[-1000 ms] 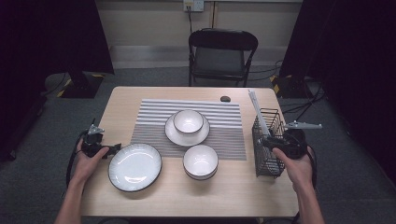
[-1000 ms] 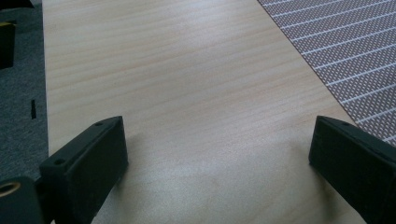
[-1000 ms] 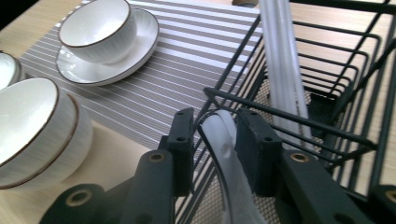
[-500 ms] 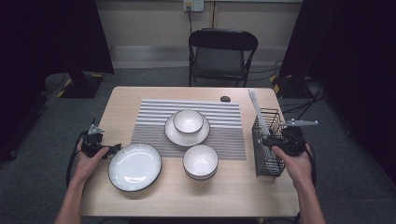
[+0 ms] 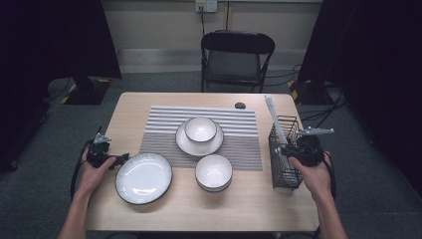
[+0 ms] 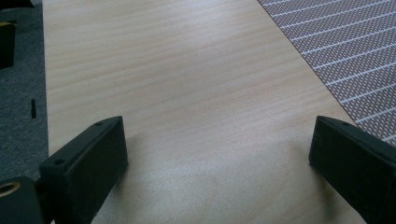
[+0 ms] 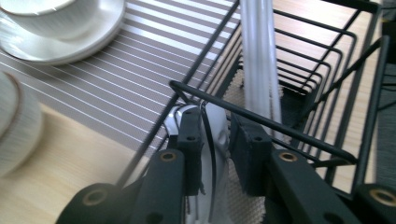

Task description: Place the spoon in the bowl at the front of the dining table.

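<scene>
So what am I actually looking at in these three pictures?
A person sits at a light wooden table and holds a hand-held two-jaw tool in each hand. There is no robot arm. One picture looks down from above. The other two come from cameras that ride on the tools.

On the table are a grey striped placemat, a large white dark-rimmed plate, a white bowl on a saucer, a second white bowl and a black wire basket with long white sticks.

The left gripper rests open and empty. The right gripper reaches into the basket. Its jaws have just been closing and appear to pinch a shiny metal utensil.
</scene>
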`<action>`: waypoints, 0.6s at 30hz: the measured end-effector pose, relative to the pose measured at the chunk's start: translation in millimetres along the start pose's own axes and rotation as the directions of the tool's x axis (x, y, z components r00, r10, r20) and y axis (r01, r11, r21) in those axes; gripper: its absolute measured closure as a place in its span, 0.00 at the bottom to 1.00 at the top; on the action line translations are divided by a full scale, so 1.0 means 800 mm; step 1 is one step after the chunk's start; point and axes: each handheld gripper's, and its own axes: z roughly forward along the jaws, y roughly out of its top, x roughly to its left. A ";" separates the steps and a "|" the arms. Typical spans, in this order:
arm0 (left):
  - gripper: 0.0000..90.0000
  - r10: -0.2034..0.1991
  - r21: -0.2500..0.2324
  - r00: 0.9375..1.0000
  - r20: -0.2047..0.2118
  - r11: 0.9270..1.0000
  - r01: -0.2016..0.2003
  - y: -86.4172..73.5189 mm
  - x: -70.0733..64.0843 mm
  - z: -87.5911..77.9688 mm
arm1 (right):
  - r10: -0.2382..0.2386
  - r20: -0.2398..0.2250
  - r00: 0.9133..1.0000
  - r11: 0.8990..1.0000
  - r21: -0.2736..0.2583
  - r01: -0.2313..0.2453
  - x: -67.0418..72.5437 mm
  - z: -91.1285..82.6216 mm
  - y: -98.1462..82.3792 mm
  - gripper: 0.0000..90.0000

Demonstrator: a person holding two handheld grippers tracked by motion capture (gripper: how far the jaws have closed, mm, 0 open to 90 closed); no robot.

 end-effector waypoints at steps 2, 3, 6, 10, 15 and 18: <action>0.04 0.000 0.000 1.000 0.000 1.000 0.000 0.000 0.000 0.000 | -0.005 0.017 1.000 1.000 0.013 0.005 0.001 0.001 0.001 0.85; 0.04 -0.001 -0.001 1.000 0.000 1.000 0.001 0.000 0.000 0.000 | -0.010 0.026 1.000 1.000 0.018 0.009 0.002 0.001 0.001 0.85; 0.04 0.000 0.000 1.000 0.000 1.000 0.000 0.000 0.000 0.000 | -0.015 0.034 0.999 1.000 0.027 0.014 0.002 0.001 0.002 0.87; 0.04 0.002 0.001 1.000 0.000 1.000 -0.002 0.000 0.000 0.000 | -0.017 0.037 0.999 0.999 0.027 0.016 0.000 0.002 0.003 0.93; 0.04 0.000 0.000 1.000 0.000 1.000 0.000 0.000 0.000 0.000 | -0.019 0.018 1.000 0.999 0.028 0.019 -0.001 0.003 0.003 0.95; 0.04 0.000 0.000 1.000 0.000 1.000 0.000 0.000 0.000 0.000 | -0.027 0.011 1.000 0.999 0.031 0.027 -0.001 0.003 0.003 0.95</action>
